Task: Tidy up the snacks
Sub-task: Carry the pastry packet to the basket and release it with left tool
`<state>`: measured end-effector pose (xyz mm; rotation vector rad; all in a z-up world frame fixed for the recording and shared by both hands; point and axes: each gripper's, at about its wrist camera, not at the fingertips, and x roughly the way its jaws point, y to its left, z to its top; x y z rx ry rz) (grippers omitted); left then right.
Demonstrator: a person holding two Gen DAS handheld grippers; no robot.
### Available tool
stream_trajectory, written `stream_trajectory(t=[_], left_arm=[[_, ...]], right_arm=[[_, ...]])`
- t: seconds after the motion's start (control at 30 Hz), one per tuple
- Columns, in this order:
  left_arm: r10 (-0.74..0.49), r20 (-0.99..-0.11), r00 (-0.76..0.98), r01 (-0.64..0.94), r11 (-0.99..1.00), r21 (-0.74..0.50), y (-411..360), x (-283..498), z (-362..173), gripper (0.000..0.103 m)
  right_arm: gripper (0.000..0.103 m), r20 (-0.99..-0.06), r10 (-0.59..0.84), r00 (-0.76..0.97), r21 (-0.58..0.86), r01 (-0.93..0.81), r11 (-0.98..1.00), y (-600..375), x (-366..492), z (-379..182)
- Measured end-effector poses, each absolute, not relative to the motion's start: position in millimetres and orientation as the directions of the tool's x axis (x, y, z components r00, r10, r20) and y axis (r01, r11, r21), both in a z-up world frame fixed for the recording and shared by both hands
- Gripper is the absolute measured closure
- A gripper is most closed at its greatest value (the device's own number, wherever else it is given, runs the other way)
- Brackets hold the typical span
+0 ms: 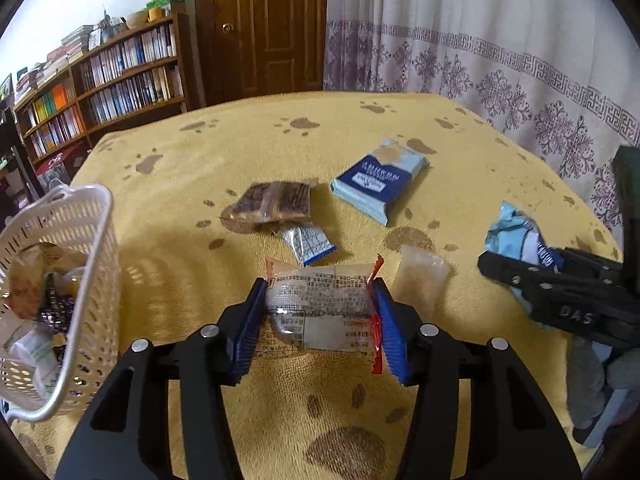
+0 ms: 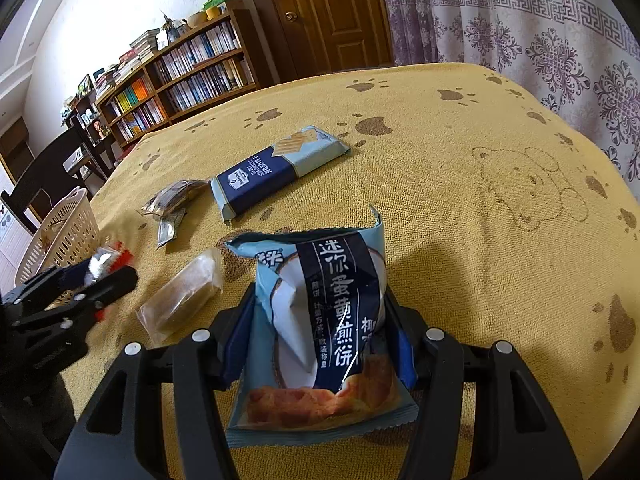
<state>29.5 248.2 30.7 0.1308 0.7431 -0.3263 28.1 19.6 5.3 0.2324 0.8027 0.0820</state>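
Clear red-edged packet (image 1: 320,312) clamped in left gripper (image 1: 320,320); printed text.

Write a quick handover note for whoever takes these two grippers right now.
Left gripper: shut on the clear red-edged snack pack.
Right gripper: shut on the light blue egg-roll bag.
White basket: at the table's left edge, several snacks already inside.
Left on the yellow cloth: blue cracker pack, brown packet, small silver-blue packet, clear cake pack.
Next, probably: drop both held packs into the basket, then collect the rest.
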Motion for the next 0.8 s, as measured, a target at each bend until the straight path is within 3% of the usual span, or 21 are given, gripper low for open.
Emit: stream_trajectory(t=[0.47,0.8], left_arm=[[-0.186,-0.58,0.793,0.217,0.976,-0.016,298,8,79,0.049],[-0.034,-0.549,0.835,0.014,0.999,-0.04,377,10,97,0.049]], right_arm=[[0.045,-0.703,0.16,0.693,0.237,0.015,0.971,20,28,5],[0.045,-0.702,0.161,0.693,0.238,0.016,0.971,19,28,5]])
